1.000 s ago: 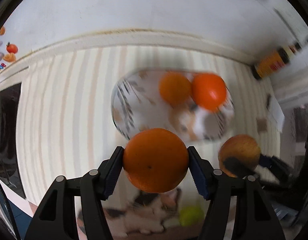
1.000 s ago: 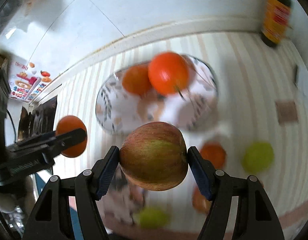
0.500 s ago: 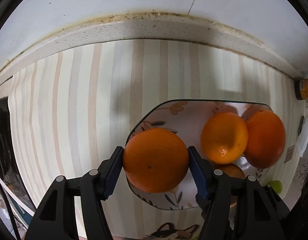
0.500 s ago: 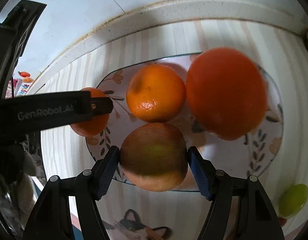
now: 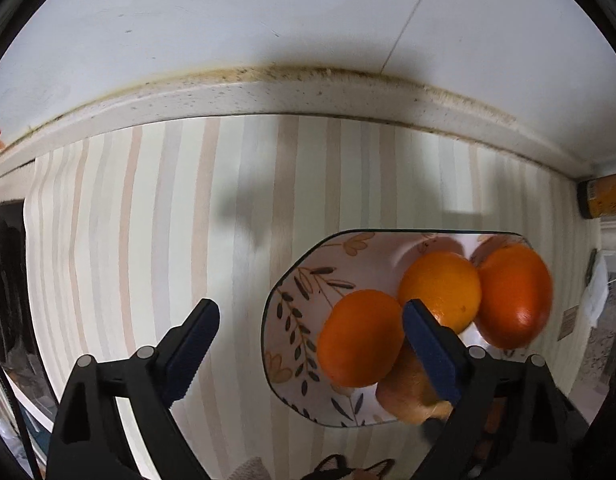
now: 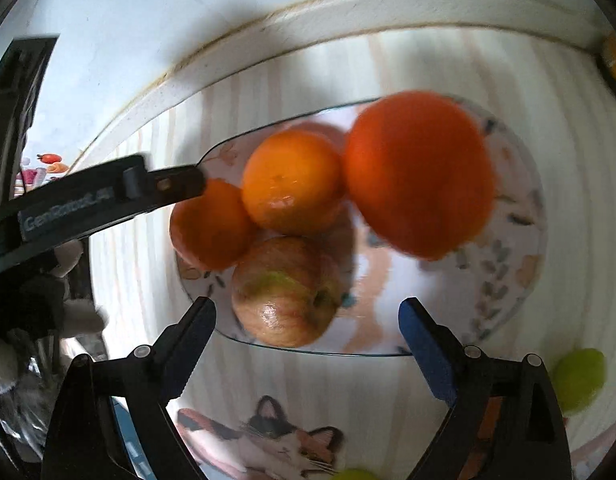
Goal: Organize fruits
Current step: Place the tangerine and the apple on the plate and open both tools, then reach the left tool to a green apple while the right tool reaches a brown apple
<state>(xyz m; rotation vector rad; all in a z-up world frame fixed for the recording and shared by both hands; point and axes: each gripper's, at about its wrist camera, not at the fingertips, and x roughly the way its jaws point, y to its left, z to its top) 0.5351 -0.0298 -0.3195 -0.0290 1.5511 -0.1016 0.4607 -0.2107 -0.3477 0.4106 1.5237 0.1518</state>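
Note:
A leaf-patterned plate [image 5: 291, 312] [image 6: 504, 280] holds three oranges and an apple. In the left wrist view the nearest orange [image 5: 360, 338] lies at the plate's left, beside a second orange [image 5: 440, 290] and a redder one [image 5: 514, 296]; the apple [image 5: 408, 396] is partly hidden behind my right finger. My left gripper [image 5: 310, 344] is open and empty, just left of the plate. In the right wrist view the apple [image 6: 285, 292] rests at the plate's near edge, with the oranges [image 6: 293, 180] behind. My right gripper [image 6: 305, 344] is open and empty before it.
The plate sits on a striped mat [image 5: 147, 220] against a white wall ledge [image 5: 267, 96]. A yellow bottle [image 5: 604, 196] lies at the far right. A green fruit [image 6: 578, 380] lies on the mat to the right, and a cat picture [image 6: 275, 440] is near the front.
Both grippers opened. The left let go of its orange and the right let go of the apple; both fruits now rest on the plate. The left gripper shifted left.

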